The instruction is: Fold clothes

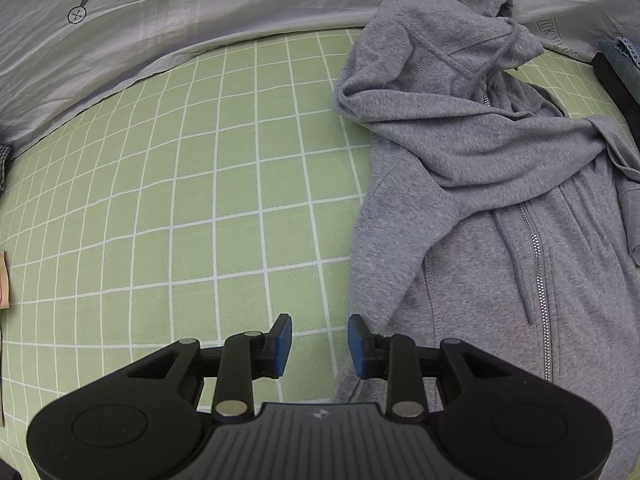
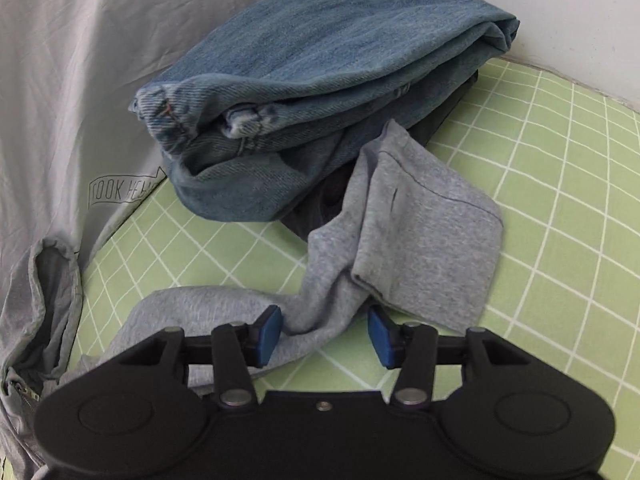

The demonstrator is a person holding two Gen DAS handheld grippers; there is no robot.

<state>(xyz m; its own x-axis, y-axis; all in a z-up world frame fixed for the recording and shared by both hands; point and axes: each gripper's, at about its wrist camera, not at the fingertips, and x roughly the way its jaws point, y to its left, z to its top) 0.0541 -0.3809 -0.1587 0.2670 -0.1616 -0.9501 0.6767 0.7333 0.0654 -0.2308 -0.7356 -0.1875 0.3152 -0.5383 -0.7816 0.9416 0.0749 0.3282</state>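
Note:
A grey zip hoodie (image 1: 472, 184) lies spread on the green checked sheet (image 1: 180, 184), hood rumpled at the far end, zipper running toward me. My left gripper (image 1: 320, 346) hovers open at the hoodie's lower left hem, its right blue pad over the fabric edge. In the right wrist view the hoodie's sleeve (image 2: 404, 236) trails across the sheet, cuff end resting against folded jeans. My right gripper (image 2: 326, 336) is open with the sleeve lying between its blue pads (image 2: 267, 334); nothing is gripped.
Folded blue jeans (image 2: 320, 92) sit on dark clothing at the far side, by a white wall (image 2: 560, 12). A grey printed quilt (image 1: 200, 20) borders the sheet at the back. The sheet's left half (image 1: 120, 240) holds no clothing.

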